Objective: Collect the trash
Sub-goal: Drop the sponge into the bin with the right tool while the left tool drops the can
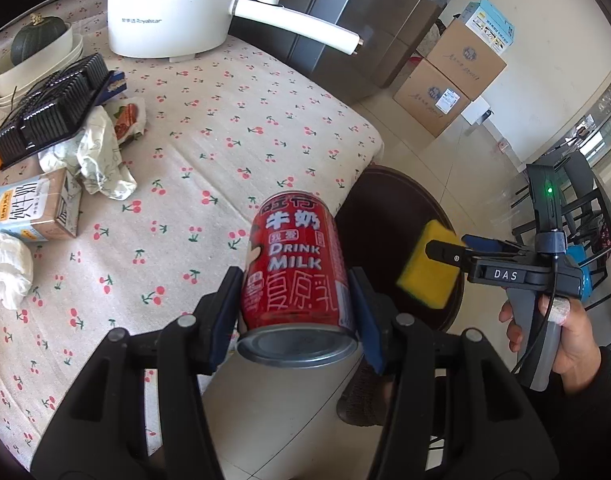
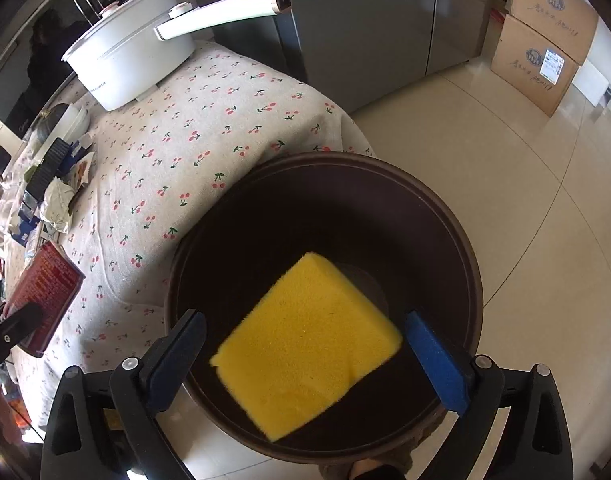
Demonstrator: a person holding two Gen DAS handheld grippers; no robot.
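Note:
My left gripper (image 1: 295, 280) is shut on a red milk can (image 1: 295, 272), held above the table's front edge; the can also shows in the right wrist view (image 2: 45, 292). A dark brown round bin (image 2: 345, 208) stands on the floor beside the table. A yellow sponge (image 2: 305, 340) is in the air over the bin's mouth, between the fingers of my right gripper (image 2: 305, 352), whose jaws stand wide and do not touch it. In the left wrist view the sponge (image 1: 425, 270) sits at the right gripper's tip (image 1: 445, 252), above the bin (image 1: 385, 208).
The table has a cherry-print cloth (image 1: 233, 120). On its left lie crumpled paper (image 1: 101, 156), a white tissue (image 1: 7, 272), a milk carton (image 1: 29, 208), a black plastic tray (image 1: 49, 108) and a wrapper. A white electric pot (image 1: 173, 12) stands at the back. Cardboard boxes (image 1: 453, 72) stand by the wall.

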